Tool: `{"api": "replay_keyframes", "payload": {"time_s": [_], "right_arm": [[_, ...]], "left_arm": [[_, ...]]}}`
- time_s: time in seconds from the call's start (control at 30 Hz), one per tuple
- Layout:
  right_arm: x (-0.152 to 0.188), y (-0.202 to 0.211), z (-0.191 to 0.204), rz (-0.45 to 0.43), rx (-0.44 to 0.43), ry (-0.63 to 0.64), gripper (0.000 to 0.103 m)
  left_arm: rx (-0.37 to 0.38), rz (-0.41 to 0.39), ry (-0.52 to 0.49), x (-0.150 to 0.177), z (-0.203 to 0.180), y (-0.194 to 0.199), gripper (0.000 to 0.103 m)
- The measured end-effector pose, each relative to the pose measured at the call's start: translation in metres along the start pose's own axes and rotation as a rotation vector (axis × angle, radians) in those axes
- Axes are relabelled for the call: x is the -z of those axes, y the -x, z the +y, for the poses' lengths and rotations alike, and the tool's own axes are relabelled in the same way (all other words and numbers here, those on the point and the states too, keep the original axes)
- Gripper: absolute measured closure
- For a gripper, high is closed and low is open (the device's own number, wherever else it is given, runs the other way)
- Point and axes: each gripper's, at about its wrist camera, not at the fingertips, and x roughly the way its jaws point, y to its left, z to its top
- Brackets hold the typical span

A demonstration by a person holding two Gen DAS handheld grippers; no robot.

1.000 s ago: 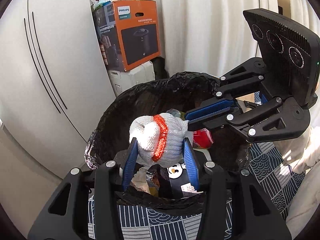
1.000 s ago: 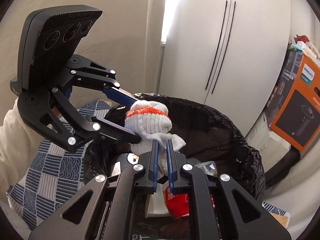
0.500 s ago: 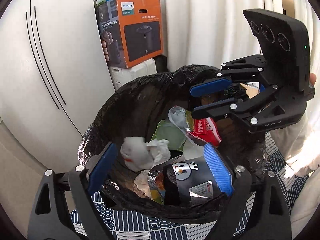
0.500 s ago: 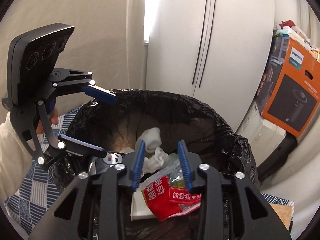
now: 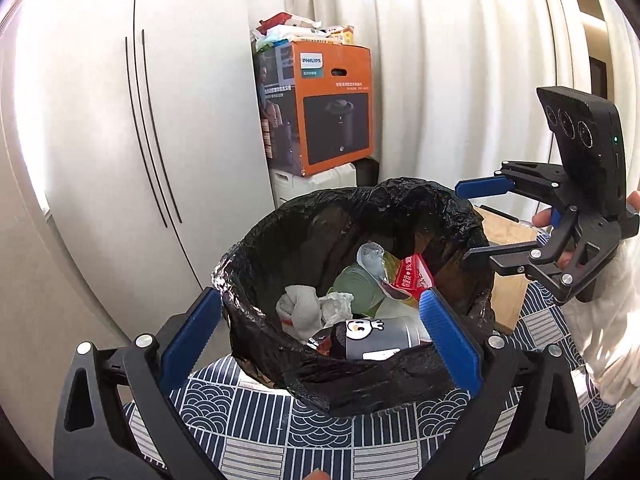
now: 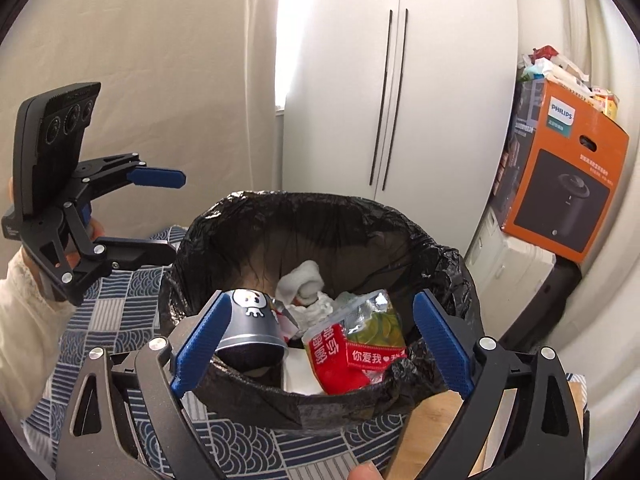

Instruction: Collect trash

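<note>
White knit sock (image 5: 298,310) w/ red stripe lies crumpled in black bin bag (image 5: 256,320); both hand-held grippers, left (image 5: 320,336) & right (image 6: 320,340), are opening, nothing between.

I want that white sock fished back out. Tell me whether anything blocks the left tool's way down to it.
Nothing visible covers the sock. It lies exposed on top of the trash in the bin, beside crumpled tissue and behind a grey cup. The left tool, jaws opening and empty, sits at the near rim.
</note>
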Motion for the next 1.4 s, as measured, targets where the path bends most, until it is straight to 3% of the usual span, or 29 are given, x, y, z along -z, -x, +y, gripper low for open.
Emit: {"api": "replay_keyframes", "payload": {"time_s": [0.33, 0.57, 0.7, 0.83, 1.07, 1.23, 1.4], "right_arm": [[0.030, 0.022, 0.004, 0.013, 0.017, -0.053, 0.011], [0.056, 0.035, 0.010, 0.019, 0.030, -0.083, 0.009], [0.074, 0.043, 0.016, 0.019, 0.040, -0.082, 0.009], [0.096, 0.049, 0.022, 0.028, 0.043, -0.093, 0.009], [0.139, 0.051, 0.030, 0.044, 0.078, -0.115, 0.008], [0.167, 0.051, 0.038, 0.035, 0.094, -0.097, 0.008], [0.186, 0.052, 0.031, 0.008, 0.069, -0.159, 0.008]], "left_arm": [[-0.116, -0.029, 0.075, 0.041, -0.022, 0.025, 0.006], [-0.157, -0.028, 0.105, 0.073, -0.045, 0.037, 0.006], [-0.230, -0.018, 0.103, 0.093, -0.060, 0.041, 0.006], [-0.207, -0.004, 0.144, 0.112, -0.072, 0.044, 0.006], [-0.256, 0.001, 0.213, 0.146, -0.093, 0.053, 0.006], [-0.282, 0.022, 0.193, 0.163, -0.107, 0.053, 0.006], [-0.306, 0.030, 0.182, 0.176, -0.118, 0.051, 0.006]]}}
